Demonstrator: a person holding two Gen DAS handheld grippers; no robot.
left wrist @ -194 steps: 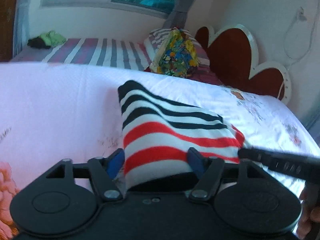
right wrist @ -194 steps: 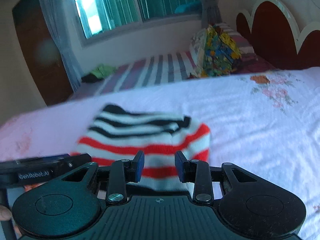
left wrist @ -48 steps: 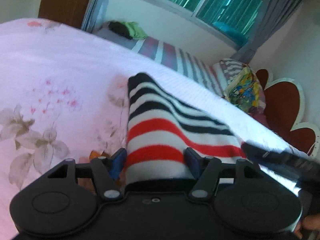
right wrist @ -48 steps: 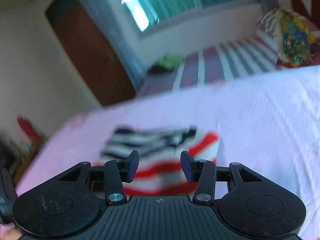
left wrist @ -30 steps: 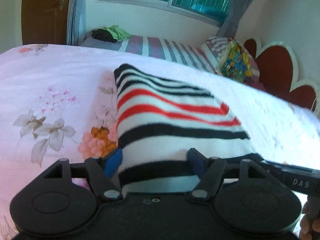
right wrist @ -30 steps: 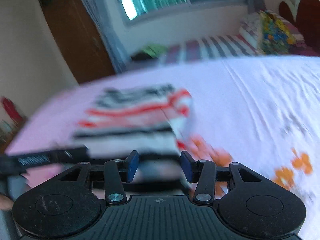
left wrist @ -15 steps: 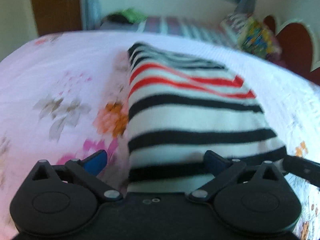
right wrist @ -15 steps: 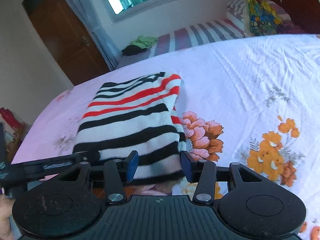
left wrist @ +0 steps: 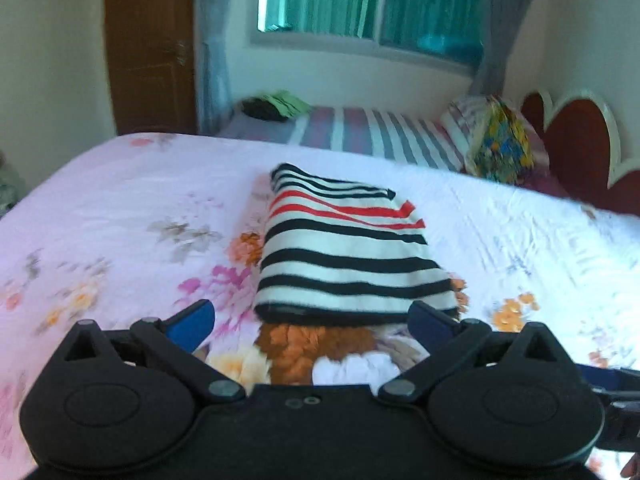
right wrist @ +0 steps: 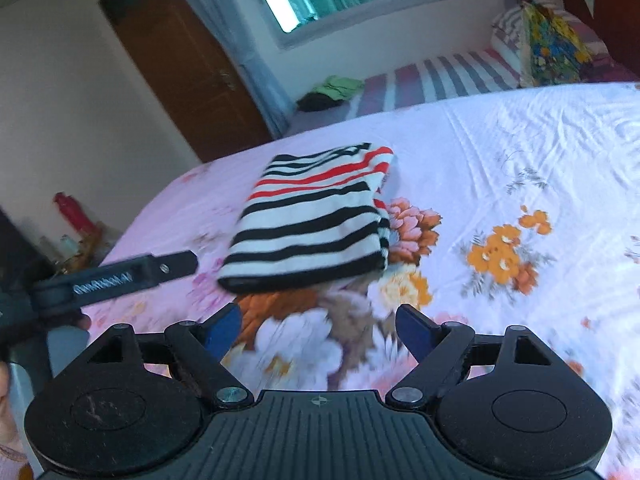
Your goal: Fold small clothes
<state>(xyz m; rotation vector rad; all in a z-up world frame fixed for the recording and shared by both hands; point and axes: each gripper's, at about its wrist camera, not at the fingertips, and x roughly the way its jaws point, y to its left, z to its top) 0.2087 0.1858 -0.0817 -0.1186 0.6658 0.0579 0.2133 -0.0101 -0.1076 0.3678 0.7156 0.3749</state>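
Observation:
A folded garment (left wrist: 344, 252) with black, white and red stripes lies flat on the pink floral bedsheet (left wrist: 120, 216). In the right wrist view the same striped garment (right wrist: 316, 220) lies ahead and slightly left. My left gripper (left wrist: 310, 322) hangs just short of its near edge, open wide, with only the sheet between its blue pads. My right gripper (right wrist: 318, 330) is drawn back from the garment too; its jaws are opening and hold nothing. The left gripper's black body (right wrist: 116, 276) shows at the left of the right wrist view.
A second bed with a striped cover (left wrist: 380, 136) stands behind, with a colourful pillow (left wrist: 500, 148) and a green and black bundle of clothes (left wrist: 276, 106) on it. A brown door (right wrist: 180, 60), a window (left wrist: 368, 4) and a red headboard (left wrist: 580, 144) ring the room.
Both grippers let go of the striped garment, opened and pulled back and up. The garment now rests folded on the sheet, farther from both cameras.

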